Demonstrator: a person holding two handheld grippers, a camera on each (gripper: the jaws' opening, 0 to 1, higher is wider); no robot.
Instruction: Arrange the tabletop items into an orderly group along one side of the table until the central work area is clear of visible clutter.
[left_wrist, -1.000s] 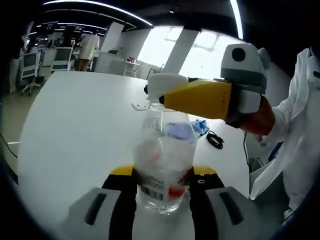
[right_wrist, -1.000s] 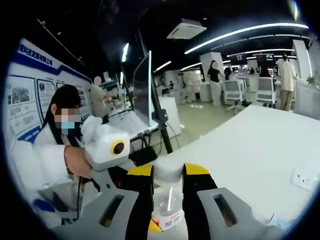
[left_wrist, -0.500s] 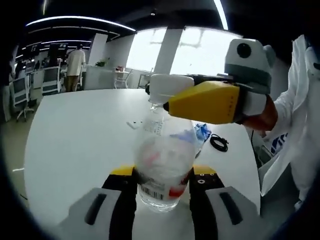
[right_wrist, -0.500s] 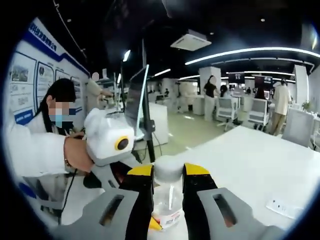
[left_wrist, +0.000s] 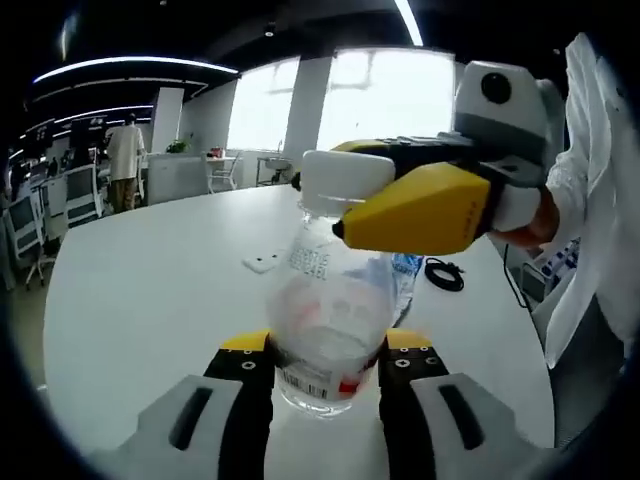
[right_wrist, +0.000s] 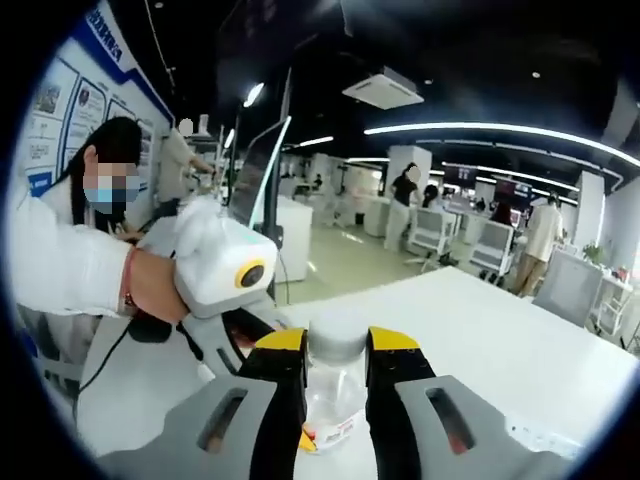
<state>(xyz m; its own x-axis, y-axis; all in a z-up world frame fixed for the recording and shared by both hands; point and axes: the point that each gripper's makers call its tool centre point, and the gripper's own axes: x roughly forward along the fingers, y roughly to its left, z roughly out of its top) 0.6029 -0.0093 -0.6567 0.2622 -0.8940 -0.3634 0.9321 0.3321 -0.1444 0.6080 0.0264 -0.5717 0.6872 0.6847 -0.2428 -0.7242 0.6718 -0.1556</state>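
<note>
A clear plastic bottle (left_wrist: 325, 320) with a white cap (left_wrist: 335, 185) stands upright between the yellow-tipped jaws of my left gripper (left_wrist: 325, 352), which is shut on its lower body above the white table (left_wrist: 150, 300). My right gripper (left_wrist: 330, 195) comes in from the right and is shut on the cap. In the right gripper view the cap (right_wrist: 337, 335) sits pinched between the jaws of my right gripper (right_wrist: 336, 350), with the bottle neck below it. The left gripper (right_wrist: 245, 335), held by a hand, reaches in from the left at the bottle's base.
On the table beyond the bottle lie a small white flat block (left_wrist: 262, 263), a blue crumpled item (left_wrist: 405, 265) and a black cable coil (left_wrist: 445, 272). Another small white block (right_wrist: 530, 435) lies at the right. A monitor on a stand (right_wrist: 262, 190) is behind; people and chairs are far off.
Both views have swung round, so the background has shifted. The bottle stays held the same way by both grippers, with no visible change in either grip.
</note>
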